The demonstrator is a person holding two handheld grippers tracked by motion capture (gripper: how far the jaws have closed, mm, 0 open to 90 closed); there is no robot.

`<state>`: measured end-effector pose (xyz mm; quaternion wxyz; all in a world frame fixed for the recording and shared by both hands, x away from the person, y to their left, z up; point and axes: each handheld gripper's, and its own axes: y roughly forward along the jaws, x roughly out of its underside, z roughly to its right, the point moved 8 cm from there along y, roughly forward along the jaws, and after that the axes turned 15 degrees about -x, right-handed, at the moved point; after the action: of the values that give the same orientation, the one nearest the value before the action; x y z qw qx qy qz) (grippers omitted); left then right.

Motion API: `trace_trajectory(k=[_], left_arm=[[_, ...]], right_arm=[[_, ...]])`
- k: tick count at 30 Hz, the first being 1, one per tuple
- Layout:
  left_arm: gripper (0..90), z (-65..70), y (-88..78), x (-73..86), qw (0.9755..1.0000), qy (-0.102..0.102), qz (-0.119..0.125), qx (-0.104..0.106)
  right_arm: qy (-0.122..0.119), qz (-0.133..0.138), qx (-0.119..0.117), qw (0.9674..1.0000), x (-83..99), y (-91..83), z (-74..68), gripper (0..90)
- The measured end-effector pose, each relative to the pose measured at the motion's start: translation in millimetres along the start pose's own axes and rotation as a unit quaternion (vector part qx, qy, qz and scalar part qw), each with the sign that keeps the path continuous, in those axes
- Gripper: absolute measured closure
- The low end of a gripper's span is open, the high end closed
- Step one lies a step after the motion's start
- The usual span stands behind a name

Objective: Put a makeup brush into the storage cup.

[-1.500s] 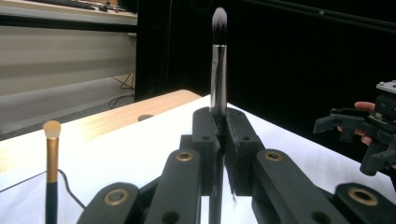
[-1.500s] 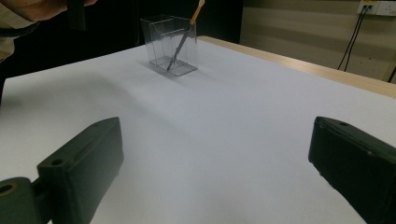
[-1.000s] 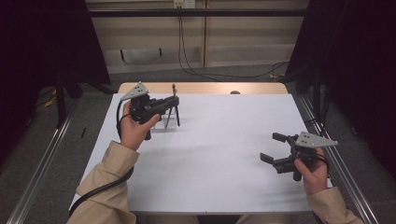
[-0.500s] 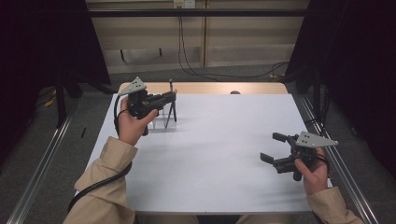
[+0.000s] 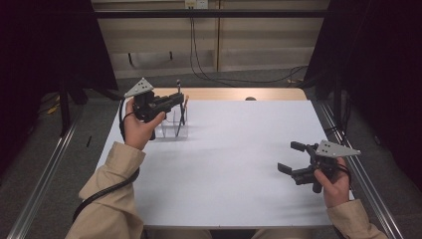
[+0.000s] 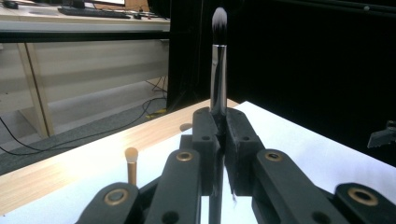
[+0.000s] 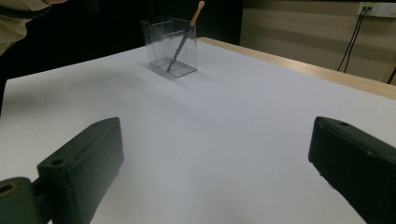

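Silver-ferruled makeup brush (image 6: 218, 70) is pinched upright between the left gripper (image 6: 218, 135) jaws, bristles up, handle running down through them. Left gripper (image 5: 171, 102) sits directly above the clear plastic holder (image 5: 175, 127), brush over it. A tan-tipped brush (image 7: 186, 36) leans inside the holder. Right gripper (image 5: 292, 158) rests well apart from the holder toward the table's near right, jaws wide, nothing between them.

A white sheet covers the table (image 5: 224, 164) through the middle of the high view, with a strip of bare wood left along its far edge. Black cables (image 5: 199, 59) hang from a wall socket (image 5: 195, 4) at the top centre and trail over the grey floor. Dark curtains (image 5: 378, 59) fill the upper left and upper right of the frame. Metal rails (image 5: 40, 184) run down both sides.
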<state>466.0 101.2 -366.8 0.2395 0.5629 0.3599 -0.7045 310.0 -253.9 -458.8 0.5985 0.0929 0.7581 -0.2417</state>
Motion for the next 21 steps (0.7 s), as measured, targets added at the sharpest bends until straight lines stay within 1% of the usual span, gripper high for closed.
trace_trajectory(k=[7,10,14,21], left_arm=[[83.9,-4.0,3.9,-3.3,1.0000,0.004,0.004,-0.006],[83.8,-5.9,5.5,-4.5,0.9999,0.003,0.004,-0.011],[83.8,-8.1,8.2,-5.4,0.9998,0.008,0.002,-0.018],[83.8,-11.6,12.1,-6.0,0.9996,0.010,0.006,-0.027]], right_arm=[[0.000,-0.001,-0.001,1.0000,0.1,0.1,-0.3,3.0],[0.000,-0.001,-0.002,1.0000,0.3,0.0,-0.2,3.0],[-0.001,-0.002,-0.001,1.0000,0.7,0.0,0.3,3.0],[-0.003,-0.002,0.000,1.0000,0.7,-0.1,0.0,3.0]])
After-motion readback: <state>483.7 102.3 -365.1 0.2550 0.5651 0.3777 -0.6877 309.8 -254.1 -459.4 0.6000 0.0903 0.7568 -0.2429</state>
